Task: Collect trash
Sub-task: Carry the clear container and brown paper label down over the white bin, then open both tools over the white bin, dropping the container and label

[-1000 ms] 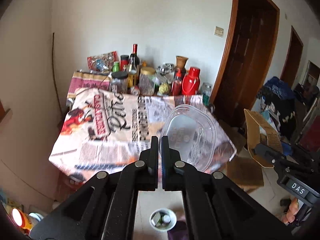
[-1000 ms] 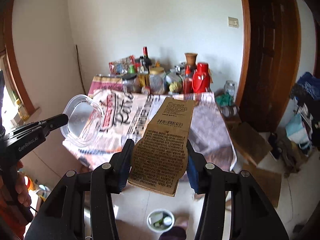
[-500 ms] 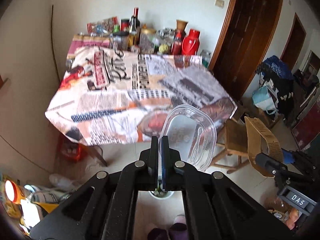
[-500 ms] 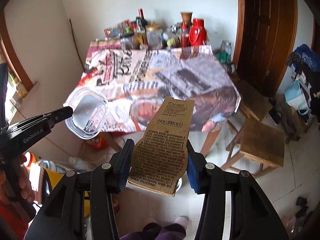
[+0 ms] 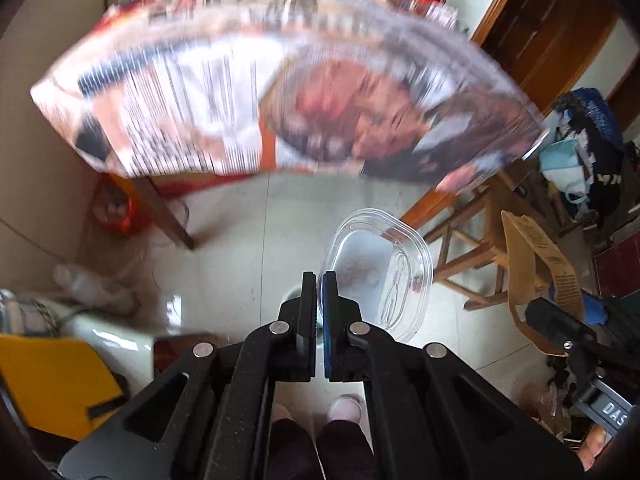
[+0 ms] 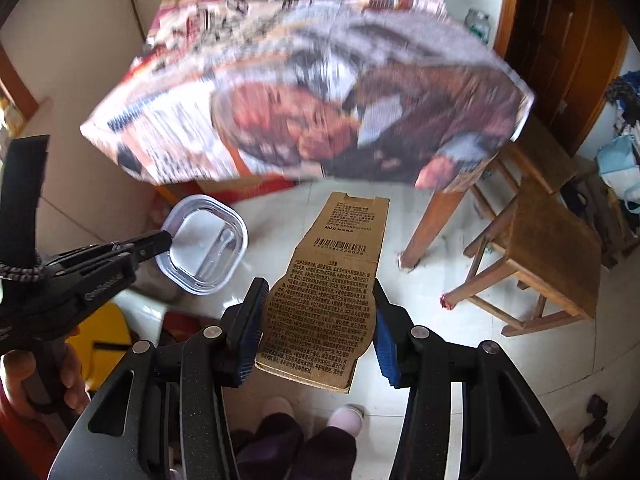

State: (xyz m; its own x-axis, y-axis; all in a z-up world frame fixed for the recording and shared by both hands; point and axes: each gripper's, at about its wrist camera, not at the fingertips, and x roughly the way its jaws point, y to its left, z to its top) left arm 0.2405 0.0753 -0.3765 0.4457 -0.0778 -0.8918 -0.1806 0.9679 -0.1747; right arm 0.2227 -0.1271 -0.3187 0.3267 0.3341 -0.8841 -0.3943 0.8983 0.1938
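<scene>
Both claws are loaded and pointing down toward the floor in front of the table. The left gripper (image 5: 319, 280) has its jaws pinched nearly together on the rim of a clear plastic container lid (image 5: 382, 270), which fans out ahead and to the right of the tips, its flat face turned toward the camera. The right gripper (image 6: 318, 316) is clamped across the width of a flattened brown cardboard package (image 6: 328, 288); its long axis runs straight ahead from the jaws, barcode end farthest away. Seen from the right wrist, the left claw and its lid hang just to the left of the cardboard and close to it. The relation that matters now is down: I'd judge the bin sits below the left claw, where something pale and round shows behind the fingers, though it is mostly hidden. If so, the left claw is nearer. The blurred newspaper-print tablecloth (image 6: 304, 96) lies beyond both.
</scene>
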